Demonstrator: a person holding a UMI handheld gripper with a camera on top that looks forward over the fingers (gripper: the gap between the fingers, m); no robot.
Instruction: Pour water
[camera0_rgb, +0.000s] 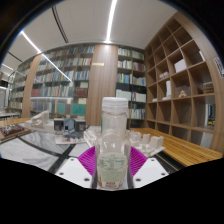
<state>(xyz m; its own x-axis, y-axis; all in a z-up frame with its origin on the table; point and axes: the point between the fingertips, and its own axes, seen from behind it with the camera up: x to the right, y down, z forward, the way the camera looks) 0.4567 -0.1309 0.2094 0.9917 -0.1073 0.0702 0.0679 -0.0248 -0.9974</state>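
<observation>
Between the pink pads (88, 158) stands a capped bottle (113, 145), upright, the gripper (113, 172) closed on its sides and seemingly lifting it above the table (185, 150) for pouring

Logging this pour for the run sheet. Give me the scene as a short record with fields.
setting: room with bookshelves behind and wooden cubby shelving to one side
gripper: fingers closed on the bottle, purple pads against its sides
held item: clear plastic bottle, upright
cap: white cap, still on
surface: table beyond the fingers
pouring: not yet begun
</observation>
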